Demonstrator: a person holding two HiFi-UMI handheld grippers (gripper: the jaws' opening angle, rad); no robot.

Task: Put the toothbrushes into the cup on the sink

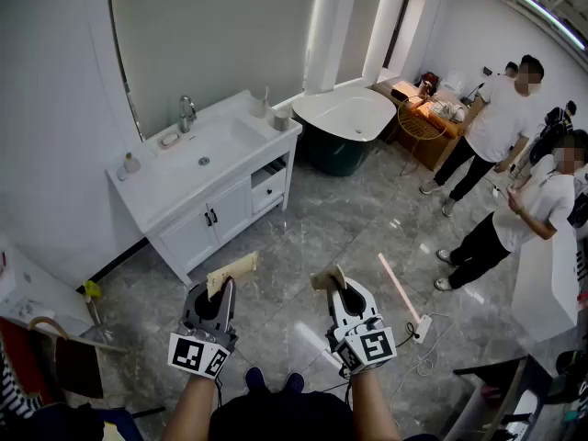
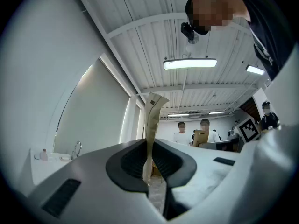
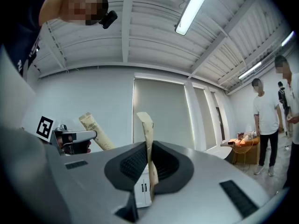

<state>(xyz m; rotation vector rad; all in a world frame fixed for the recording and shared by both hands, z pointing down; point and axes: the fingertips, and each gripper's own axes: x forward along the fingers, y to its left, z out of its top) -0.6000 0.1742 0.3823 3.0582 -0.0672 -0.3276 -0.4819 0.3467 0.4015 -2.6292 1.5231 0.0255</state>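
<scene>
The left gripper (image 1: 223,294) was clamped fully shut on a flat beige paper-wrapped toothbrush (image 1: 231,273). It was held out in front of the white vanity sink (image 1: 165,180) and well apart from it. The right gripper (image 1: 336,292) was likewise pinched tight on a second beige paper-wrapped toothbrush (image 1: 327,278), also in front of the sink but further towards its right end. A small grey cup (image 1: 281,119) stood on the right end of the sink's counter, near the chrome tap (image 1: 186,113).
</scene>
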